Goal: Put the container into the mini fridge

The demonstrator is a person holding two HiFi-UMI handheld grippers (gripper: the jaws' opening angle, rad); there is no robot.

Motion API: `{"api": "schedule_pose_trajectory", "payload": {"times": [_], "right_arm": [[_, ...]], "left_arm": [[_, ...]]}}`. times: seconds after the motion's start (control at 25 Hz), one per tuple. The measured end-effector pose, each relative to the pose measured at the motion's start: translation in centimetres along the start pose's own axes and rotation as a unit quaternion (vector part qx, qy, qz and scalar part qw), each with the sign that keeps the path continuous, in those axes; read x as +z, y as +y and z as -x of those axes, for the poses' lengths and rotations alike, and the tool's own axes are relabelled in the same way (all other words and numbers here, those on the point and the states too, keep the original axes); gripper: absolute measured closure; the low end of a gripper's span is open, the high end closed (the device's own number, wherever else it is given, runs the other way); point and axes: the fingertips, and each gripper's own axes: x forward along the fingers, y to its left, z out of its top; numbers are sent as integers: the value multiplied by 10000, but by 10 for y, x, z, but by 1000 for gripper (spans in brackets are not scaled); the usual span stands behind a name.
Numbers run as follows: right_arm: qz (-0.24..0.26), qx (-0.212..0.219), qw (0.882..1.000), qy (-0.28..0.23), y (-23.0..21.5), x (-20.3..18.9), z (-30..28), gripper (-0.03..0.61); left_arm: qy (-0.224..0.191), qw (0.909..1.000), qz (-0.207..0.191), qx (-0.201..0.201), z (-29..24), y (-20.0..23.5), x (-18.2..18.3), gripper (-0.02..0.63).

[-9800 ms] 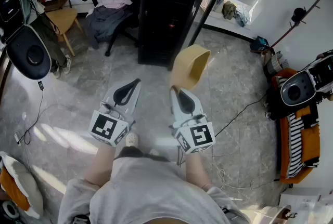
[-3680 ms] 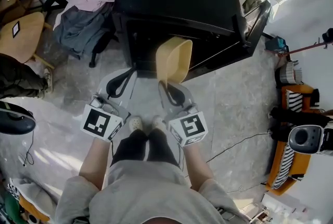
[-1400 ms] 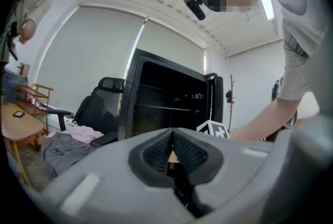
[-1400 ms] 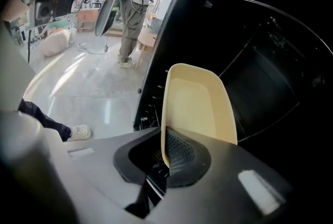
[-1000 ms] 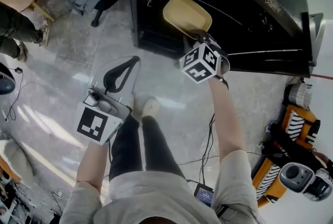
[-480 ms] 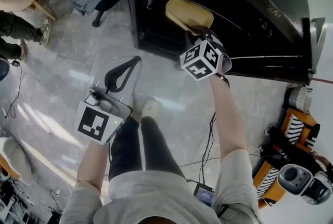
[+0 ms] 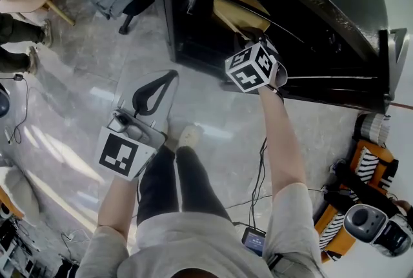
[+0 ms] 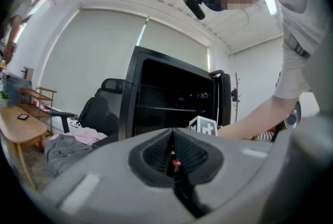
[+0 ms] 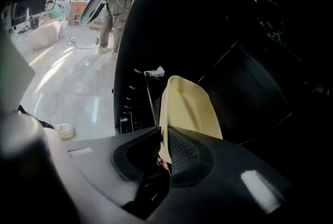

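holds the tan container (image 9: 187, 106) by its near rim, pinched between the jaws of the right gripper (image 9: 165, 151). reaches with it inside the open black mini fridge (image 7: 164, 6). turned on edge, hollow side facing right in the right gripper view, long axis running away from the jaws, deeper into the dark interior. carries the left gripper (image 7: 153, 91) over the floor (image 7: 84, 96) outside the fridge, jaws pressed together on nothing.

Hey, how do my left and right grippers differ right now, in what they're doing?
The right gripper is shut on the tan container's edge; the left gripper is shut on nothing. The right gripper reaches into the open mini fridge; the left gripper hangs outside it, over the floor. Both are the same kind of two-jaw tool.
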Motion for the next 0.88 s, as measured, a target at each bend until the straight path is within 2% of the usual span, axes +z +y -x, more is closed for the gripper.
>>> {"api": "schedule_pose_trajectory", "payload": {"times": [0.24,0.68,0.88], "right_arm": [[-274,-78,9996,-53,-15,2,-7,534],[-360,-127,9992,-88,-24,3,-14,537],[-576,-253,9973,-380,-29,10,-5,517]], "left_arm": [[41,10000,4,82,0,5,-1,614],[56,9998,-4,204,-1,12,1,614],[56,9998,-64,197,-2,9,4,614]]}}
